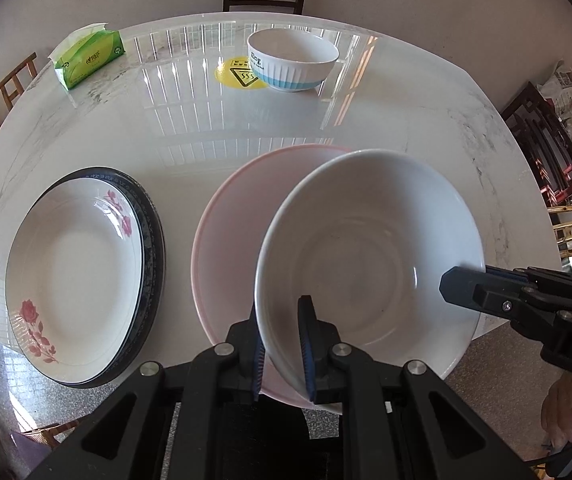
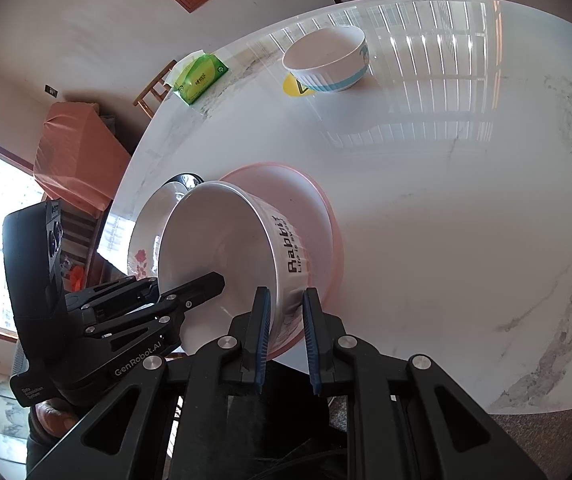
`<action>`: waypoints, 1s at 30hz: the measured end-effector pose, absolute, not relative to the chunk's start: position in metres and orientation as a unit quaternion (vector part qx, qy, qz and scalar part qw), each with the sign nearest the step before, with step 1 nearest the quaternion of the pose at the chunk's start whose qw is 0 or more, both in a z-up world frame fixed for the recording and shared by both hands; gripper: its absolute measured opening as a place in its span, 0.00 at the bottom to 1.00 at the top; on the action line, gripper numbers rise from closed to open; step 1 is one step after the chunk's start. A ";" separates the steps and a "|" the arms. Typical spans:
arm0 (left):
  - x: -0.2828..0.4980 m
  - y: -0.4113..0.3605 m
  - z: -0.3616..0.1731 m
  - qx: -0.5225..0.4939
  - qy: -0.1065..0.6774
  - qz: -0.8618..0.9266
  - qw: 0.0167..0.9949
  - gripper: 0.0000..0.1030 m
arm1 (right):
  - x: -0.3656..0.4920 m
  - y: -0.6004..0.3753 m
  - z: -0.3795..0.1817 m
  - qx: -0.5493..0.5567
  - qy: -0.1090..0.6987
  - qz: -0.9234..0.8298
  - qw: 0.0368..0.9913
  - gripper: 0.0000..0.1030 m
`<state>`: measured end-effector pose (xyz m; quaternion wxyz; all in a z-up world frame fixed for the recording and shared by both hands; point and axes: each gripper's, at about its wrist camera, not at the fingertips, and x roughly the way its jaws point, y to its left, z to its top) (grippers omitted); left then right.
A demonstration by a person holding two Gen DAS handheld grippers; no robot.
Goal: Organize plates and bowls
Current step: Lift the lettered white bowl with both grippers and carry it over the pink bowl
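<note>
Holding a white bowl [image 1: 370, 256] by its rim from two sides: left gripper [image 1: 284, 344] clamped on the near edge, right gripper [image 2: 285, 320] pinching the wall beside the black "Rabbit" lettering; bowl tilted, raised over the pink bowl [image 1: 230, 248], whether touching it cannot be told. Plates look sorted already: rose plate [image 1: 74, 276] stacked on a dark-rimmed plate [image 1: 152, 236] at the table's [image 1: 406, 120] left edge. Bowls only partly done; a striped bowl [image 1: 292, 60] stands well apart at the far side, next to a yellow sticker [image 1: 230, 76]; a green tissue pack [image 1: 88, 56] lies beyond. White bowl is glossy, ribbed outside, empty, clean; likely next to nest in the pink one.
</note>
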<state>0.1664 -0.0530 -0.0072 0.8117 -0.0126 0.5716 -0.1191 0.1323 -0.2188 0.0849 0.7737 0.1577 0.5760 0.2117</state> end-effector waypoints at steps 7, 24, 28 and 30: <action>0.167 -0.055 -0.010 -0.013 0.575 -0.118 0.809 0.15 | 0.133 -0.218 0.083 0.157 0.575 0.211 0.775 0.15; 0.171 -0.056 -0.013 -0.003 0.581 -0.108 0.806 0.16 | 0.139 -0.217 0.081 0.158 0.577 0.210 0.773 0.15; 0.172 -0.056 -0.013 0.003 0.584 -0.105 0.805 0.19 | 0.140 -0.217 0.079 0.158 0.579 0.209 0.772 0.15; 0.172 -0.057 -0.013 0.009 0.585 -0.104 0.804 0.22 | 0.142 -0.216 0.079 0.160 0.580 0.208 0.771 0.15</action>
